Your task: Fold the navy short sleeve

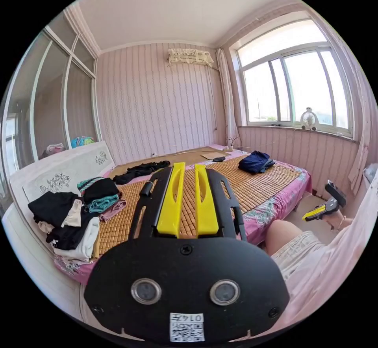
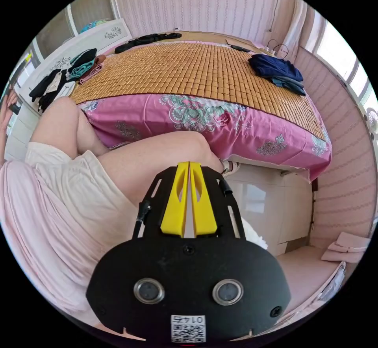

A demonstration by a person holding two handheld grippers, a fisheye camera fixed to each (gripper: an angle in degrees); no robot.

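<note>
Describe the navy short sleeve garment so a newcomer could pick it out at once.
Start at the bed's woven bamboo mat. The crumpled navy short sleeve garment lies alone on the mat's corner nearest the window. The other clothes, a mixed clothes pile and a black garment, lie at the mat's opposite side.

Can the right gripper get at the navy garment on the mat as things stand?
Probably not yet. The right gripper is held low over the person's lap, jaws nearly closed and empty, while the navy garment lies bunched at the mat's far side. Nothing blocks it; the person would likely need to lean across.
</note>
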